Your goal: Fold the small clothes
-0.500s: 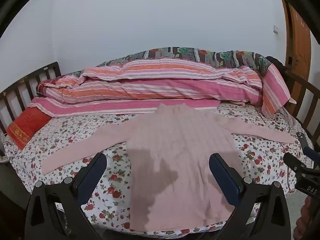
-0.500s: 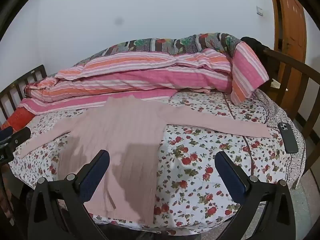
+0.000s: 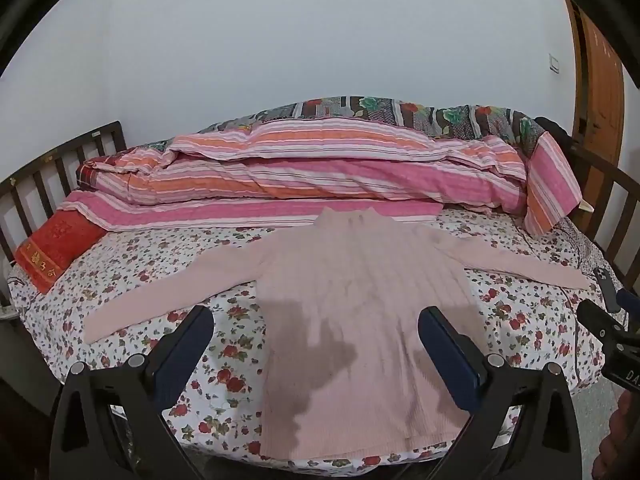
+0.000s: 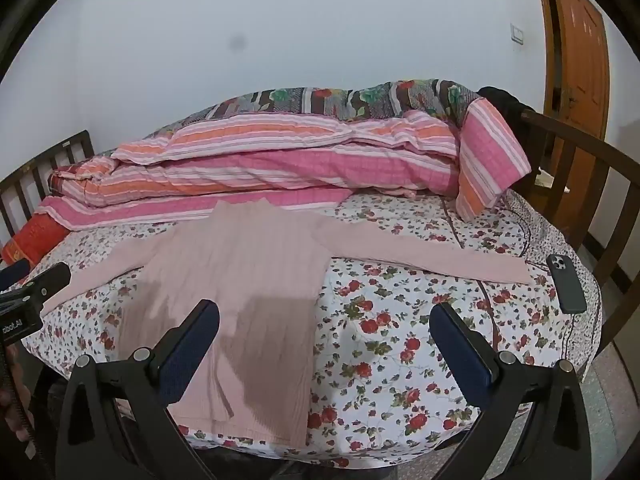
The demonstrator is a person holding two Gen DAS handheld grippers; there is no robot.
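Lying flat ahead of and below both wide-open, empty tongs, the pink sweater [image 3: 360,300] runs hem-near, collar-far, sleeves spread sideways; the left gripper [image 3: 316,344] hangs over its body, the right gripper [image 4: 324,340] beside it, nearer the right sleeve.

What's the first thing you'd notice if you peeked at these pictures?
A pink sweater lies flat in the middle of the flowery bedsheet, both sleeves stretched out wide. Behind it, along the wall, sits a big rolled pile of pink and orange striped quilts. A dark phone rests on the bed's right edge, just past the end of one sleeve.
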